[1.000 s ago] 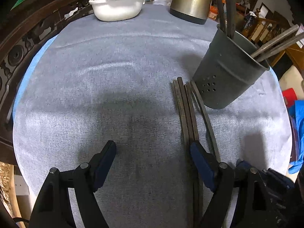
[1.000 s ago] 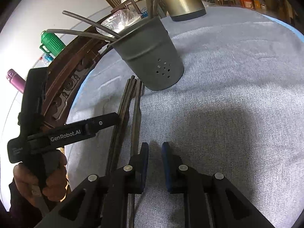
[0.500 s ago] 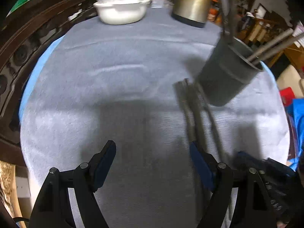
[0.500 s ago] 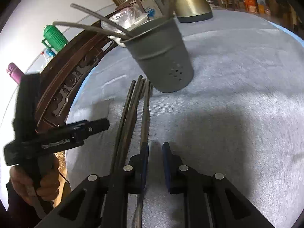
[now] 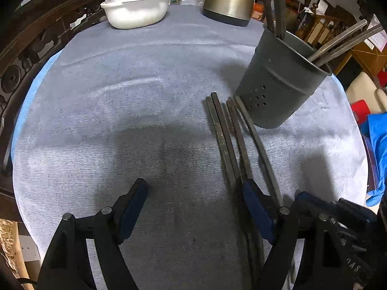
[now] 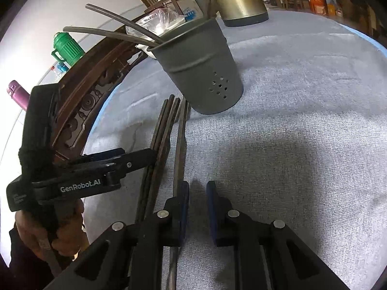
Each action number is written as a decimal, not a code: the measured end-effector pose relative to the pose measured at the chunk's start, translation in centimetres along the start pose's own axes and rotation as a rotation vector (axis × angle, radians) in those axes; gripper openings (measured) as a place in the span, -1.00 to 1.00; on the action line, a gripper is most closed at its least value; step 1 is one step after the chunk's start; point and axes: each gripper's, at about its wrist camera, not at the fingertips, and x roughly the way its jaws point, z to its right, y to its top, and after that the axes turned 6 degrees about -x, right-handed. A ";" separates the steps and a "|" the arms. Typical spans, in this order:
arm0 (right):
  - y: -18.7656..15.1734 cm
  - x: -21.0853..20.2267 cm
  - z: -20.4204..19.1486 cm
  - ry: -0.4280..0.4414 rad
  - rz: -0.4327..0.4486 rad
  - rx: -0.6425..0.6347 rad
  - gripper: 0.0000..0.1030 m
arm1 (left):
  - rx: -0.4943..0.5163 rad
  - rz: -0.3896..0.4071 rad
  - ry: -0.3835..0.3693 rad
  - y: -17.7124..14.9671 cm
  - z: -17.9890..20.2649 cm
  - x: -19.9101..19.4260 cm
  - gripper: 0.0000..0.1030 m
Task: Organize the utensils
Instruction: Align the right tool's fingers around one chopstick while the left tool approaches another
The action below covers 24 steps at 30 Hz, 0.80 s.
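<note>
Blue-padded fingers of the right gripper [image 6: 197, 188] stand nearly together, holding nothing; the left gripper [image 5: 193, 191] gapes wide, empty. Dark utensils [image 5: 227, 140] lie bundled on the tabletop [image 5: 121, 84] beside the grey holder [image 5: 278, 89], probably handy for loading. Only the right view shows the person's hand [image 6: 50, 232].

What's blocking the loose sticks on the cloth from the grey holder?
Nothing visible. The sticks lie on the cloth, far ends beside the holder; only utensils already leaning in its mouth crowd the opening.
</note>
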 end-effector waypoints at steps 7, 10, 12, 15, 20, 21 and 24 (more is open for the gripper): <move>0.0 -0.3 0.0 -0.007 -0.004 -0.001 -0.65 | 0.041 -0.013 -0.001 -1.6 -1.9 -0.6 0.61; 0.7 -0.4 -0.5 0.002 0.002 -0.011 -0.65 | 0.089 -0.013 0.064 -2.7 -2.7 -1.0 0.60; 1.3 0.0 -1.1 -0.002 -0.005 -0.029 -0.65 | 0.109 -0.013 0.088 -3.4 -2.7 -1.0 0.60; 1.9 1.0 -2.0 -0.040 -0.031 -0.057 -0.65 | 0.041 -0.035 0.022 -3.2 -3.4 -1.6 0.60; 1.7 1.9 -3.2 -0.068 -0.053 -0.102 -0.66 | 0.003 -0.013 -0.058 -2.4 -2.4 -2.3 0.60; 1.7 2.0 -3.4 -0.083 -0.055 -0.120 -0.68 | 0.015 -0.015 -0.047 -2.2 -1.8 -1.9 0.60; 1.5 1.9 -3.7 -0.117 -0.065 -0.139 -0.82 | 0.008 -0.040 -0.013 -1.5 -0.6 -1.0 0.60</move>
